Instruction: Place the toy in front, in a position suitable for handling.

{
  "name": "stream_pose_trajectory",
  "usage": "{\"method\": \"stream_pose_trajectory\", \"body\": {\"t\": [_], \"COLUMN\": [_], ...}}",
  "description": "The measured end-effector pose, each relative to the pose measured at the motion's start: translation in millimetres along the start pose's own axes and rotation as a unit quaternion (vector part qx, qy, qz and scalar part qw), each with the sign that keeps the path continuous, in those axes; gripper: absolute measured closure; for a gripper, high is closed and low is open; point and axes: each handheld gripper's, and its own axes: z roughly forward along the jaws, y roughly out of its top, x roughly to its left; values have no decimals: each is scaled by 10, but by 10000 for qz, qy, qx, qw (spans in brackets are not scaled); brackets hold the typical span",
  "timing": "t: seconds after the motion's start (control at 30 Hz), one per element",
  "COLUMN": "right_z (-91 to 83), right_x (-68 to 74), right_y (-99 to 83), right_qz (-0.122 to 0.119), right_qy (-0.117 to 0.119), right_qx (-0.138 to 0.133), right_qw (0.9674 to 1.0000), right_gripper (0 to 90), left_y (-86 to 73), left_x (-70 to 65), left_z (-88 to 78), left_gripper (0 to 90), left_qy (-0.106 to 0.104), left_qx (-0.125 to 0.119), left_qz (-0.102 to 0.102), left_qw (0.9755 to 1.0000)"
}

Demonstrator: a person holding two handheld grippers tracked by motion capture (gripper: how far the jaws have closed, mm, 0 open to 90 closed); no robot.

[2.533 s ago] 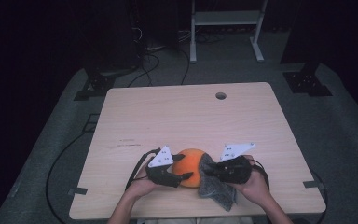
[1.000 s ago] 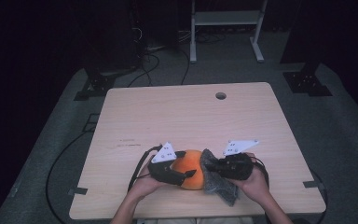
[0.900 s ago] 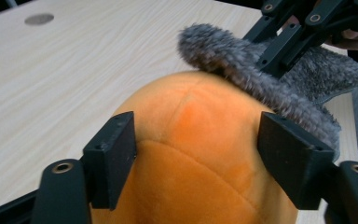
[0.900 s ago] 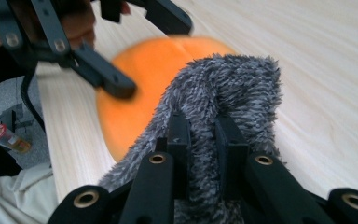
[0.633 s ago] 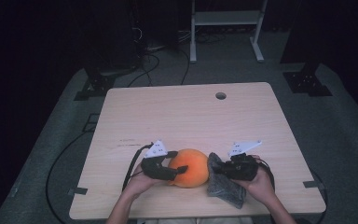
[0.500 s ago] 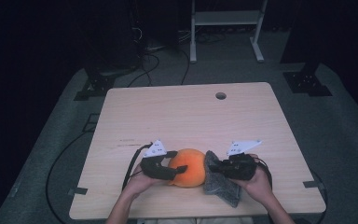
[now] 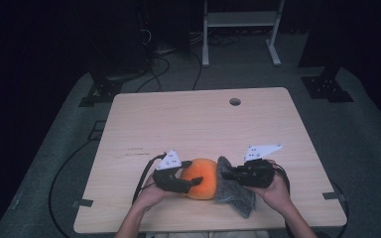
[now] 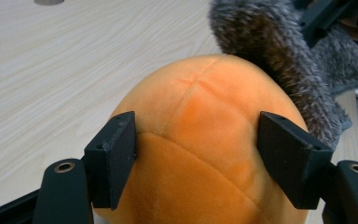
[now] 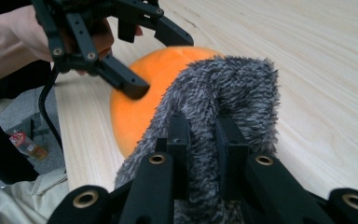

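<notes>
An orange plush ball [image 7: 202, 177] sits near the front edge of the wooden table [image 7: 198, 124], between the person's two hands. The left gripper [image 7: 194, 182] clamps the ball's left side, its jaws having just closed in on the soft fabric. Touching the ball's right side, a grey furry cloth [image 7: 234, 191] is pinched tight in the narrow right gripper [image 7: 226, 174].

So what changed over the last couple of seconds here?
The left tool drew back to the orange plush ball's left side, and its jaws have just been closing around the ball. The right tool stayed clamped on the grey furry cloth against the ball.
</notes>
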Motion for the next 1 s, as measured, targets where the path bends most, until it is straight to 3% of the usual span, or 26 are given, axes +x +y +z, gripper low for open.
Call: {"method": "stream_pose_trajectory", "body": {"t": [0.07,0.13,0.23,0.37,0.47,0.6,0.7,0.8,0.87,0.97,1.0], "right_z": [37,97,68,-42,28,76,41,-15,-68,-28,9], "right_x": [-15,-58,-92,30,71,-19,-29,31,151,247,251], "right_y": [-22,-97,-131,-3,23,-82,-91,-35,76,148,139], "right_qz": [4,50,75,-119,-277,-96,-116,-229,-403,-640,-674], "right_qy": [-17,22,-27,41,-80,-70,-233,-267,-163,-187,-207], "right_qx": [126,452,664,191,312,455,634,520,271,337,412], "right_qw": [9999,9990,9978,9997,9991,9989,9977,9980,9987,9972,9967], "right_gripper": [776,772,772,771,770,776,776,780,781,780,779], "left_y": [10,12,34,74,87,138,102,88,130,163,168], "left_x": [-22,-22,-47,-132,-149,-92,-46,-110,-171,-256,-273], "left_z": [-4,-4,8,39,39,-33,-34,9,23,32,28], "left_gripper": [291,289,288,296,288,167,192,266,280,272,257], "left_qy": [-8,-69,-77,-86,-78,-130,-266,-195,-144,-58,-58], "left_qx": [18,4,13,43,59,18,76,145,198,261,253], "left_qz": [97,99,195,510,587,345,206,453,604,963,1000], "left_qw": [10000,9999,9998,9987,9982,9993,9994,9987,9979,9950,9947]}}
